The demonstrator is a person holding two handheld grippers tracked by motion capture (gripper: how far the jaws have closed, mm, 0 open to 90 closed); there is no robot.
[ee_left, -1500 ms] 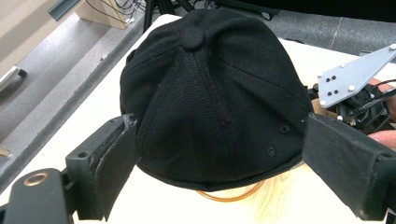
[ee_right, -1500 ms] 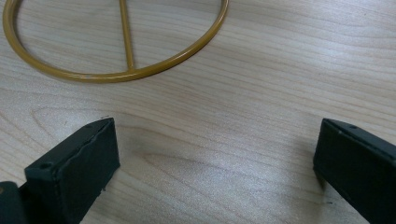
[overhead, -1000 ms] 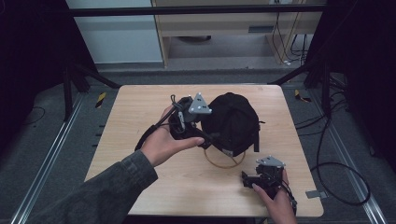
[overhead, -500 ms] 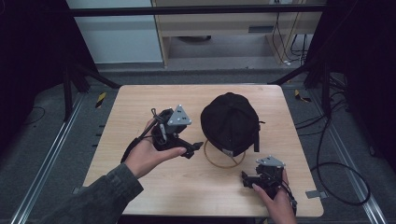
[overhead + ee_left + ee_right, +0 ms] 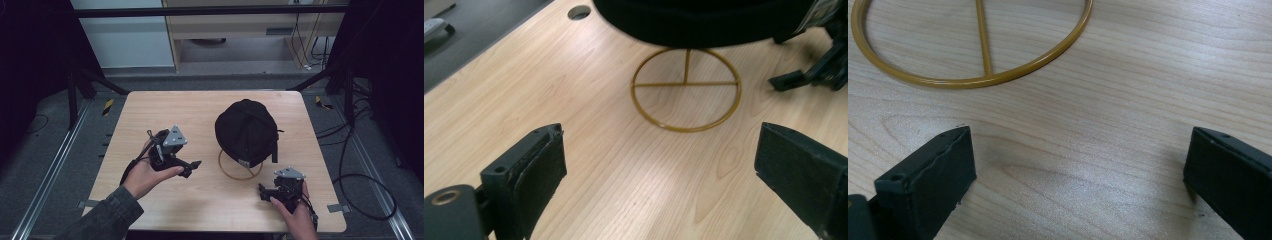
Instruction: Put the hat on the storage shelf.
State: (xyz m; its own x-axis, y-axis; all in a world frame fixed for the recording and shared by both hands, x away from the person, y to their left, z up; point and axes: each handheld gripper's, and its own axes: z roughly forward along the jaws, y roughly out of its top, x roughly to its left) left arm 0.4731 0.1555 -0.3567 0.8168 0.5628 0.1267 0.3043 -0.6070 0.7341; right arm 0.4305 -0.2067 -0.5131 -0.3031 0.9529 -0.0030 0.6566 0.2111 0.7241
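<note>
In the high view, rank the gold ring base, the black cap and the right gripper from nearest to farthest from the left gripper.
1. Gold ring base: just right of the left gripper, under the cap.
2. Black cap: right and farther back, on its stand.
3. Right gripper: beyond the ring, near the table's front right.

Left tongs (image 5: 192, 167) gaping; right tongs (image 5: 263, 191) gaping, both empty.

I see wide bare wood across left and far-left of light wooden table (image 5: 150, 107). Black fabric cap (image 5: 247, 131) on round yellow wire stand (image 5: 240, 172) blocks centre-right. Narrow gap between stand and right gripper (image 5: 264, 191); open passage from left gripper (image 5: 194, 167) toward stand.
</note>
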